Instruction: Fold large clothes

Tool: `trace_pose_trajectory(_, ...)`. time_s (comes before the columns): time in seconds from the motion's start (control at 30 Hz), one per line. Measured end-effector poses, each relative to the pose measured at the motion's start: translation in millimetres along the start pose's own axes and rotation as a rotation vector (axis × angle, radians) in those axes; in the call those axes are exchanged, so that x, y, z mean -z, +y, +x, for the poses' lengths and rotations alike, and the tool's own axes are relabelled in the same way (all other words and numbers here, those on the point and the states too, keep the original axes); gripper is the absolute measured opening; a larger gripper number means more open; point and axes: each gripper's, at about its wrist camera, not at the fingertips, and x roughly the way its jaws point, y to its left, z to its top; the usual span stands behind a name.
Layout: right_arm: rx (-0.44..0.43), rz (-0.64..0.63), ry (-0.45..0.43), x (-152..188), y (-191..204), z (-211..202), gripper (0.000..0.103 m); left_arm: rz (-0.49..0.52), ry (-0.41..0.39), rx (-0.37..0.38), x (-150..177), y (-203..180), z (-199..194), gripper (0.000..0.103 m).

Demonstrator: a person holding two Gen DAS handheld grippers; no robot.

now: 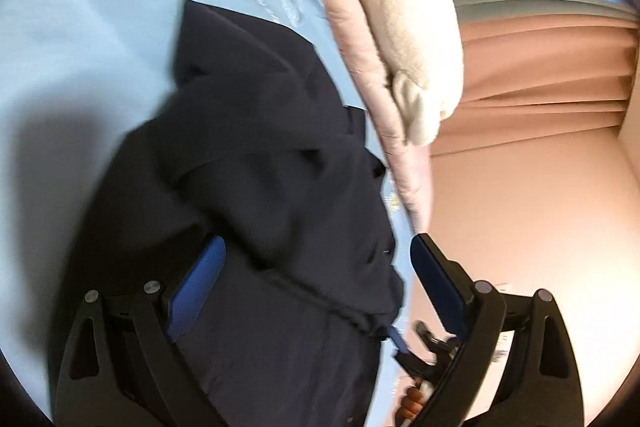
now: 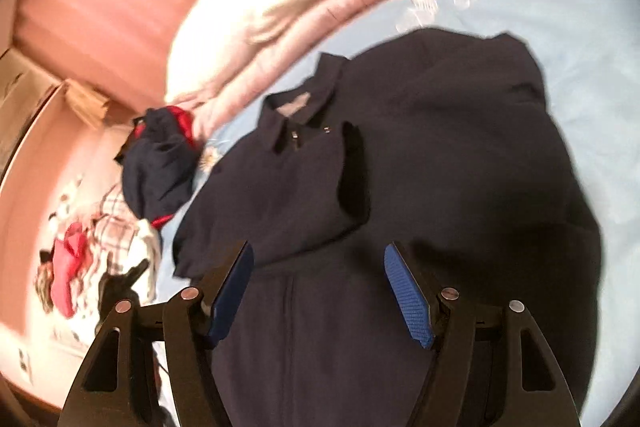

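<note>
A large dark navy jacket (image 2: 420, 155) lies spread on the light blue bed sheet (image 2: 580, 39), collar toward the pillows, one sleeve folded over its front. In the left wrist view the jacket (image 1: 260, 167) is rumpled. My left gripper (image 1: 316, 267) is open above its hem, blue pads on either side of the cloth, holding nothing. My right gripper (image 2: 318, 275) is open above the lower front of the jacket, empty. It also shows in the left wrist view (image 1: 416, 355) at the bed's edge.
A pink quilt (image 1: 372, 75) and a cream blanket (image 1: 404, 27) lie along the bed's side. A navy and red garment (image 2: 160, 163) sits near the pillows. A heap of plaid and pink clothes (image 2: 96, 267) lies on the floor beside the bed.
</note>
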Motion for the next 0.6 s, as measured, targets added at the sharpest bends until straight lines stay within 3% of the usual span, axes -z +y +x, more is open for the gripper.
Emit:
trace_pose_trajectory(0.1, 0.018, -0.001, -0.003, -12.6, 0.0, 13.0, 0.070, -0.048, -0.004, 0.011, -13.1, 1.7, 14.9, 0.094)
trace_pose_trajectory(0.17, 0.044, 0.012, -0.016, -18.1, -1.0, 17.6, 0.070, -0.061, -0.047, -0.023, -21.6, 5.6, 15.1, 0.092)
trace_pose_trajectory(0.23, 0.030, 0.035, 0.004, -19.9, -4.9, 25.0, 0.059, -0.084, -0.104, -0.030, -29.7, 9.6, 12.7, 0.092)
trace_pose_trajectory(0.3, -0.010, 0.032, 0.018, -21.2, -3.0, 27.8, 0.042, -0.115, -0.145, -0.012, -36.5, 15.6, 7.2, 0.087)
trace_pose_trajectory(0.37, -0.052, 0.000, 0.023, -17.5, 3.9, 28.6, 0.032, -0.112, -0.164, -0.026, -39.6, 18.7, 3.9, 0.073)
trace_pose_trajectory(0.4, -0.071, -0.024, 0.027, -15.2, 7.4, 28.9, 0.011, -0.103, -0.179, -0.046, -40.8, 19.5, 2.1, 0.069)
trace_pose_trajectory(0.43, -0.089, -0.047, 0.039, -12.0, 10.4, 29.7, 0.005, -0.100, -0.189, -0.051, -41.8, 22.6, -0.7, 0.063)
trace_pose_trajectory(0.6, -0.115, -0.219, 0.056, 22.7, 17.3, 16.0, 0.004, -0.131, -0.212, -0.026, -46.1, 40.8, -15.8, 0.050)
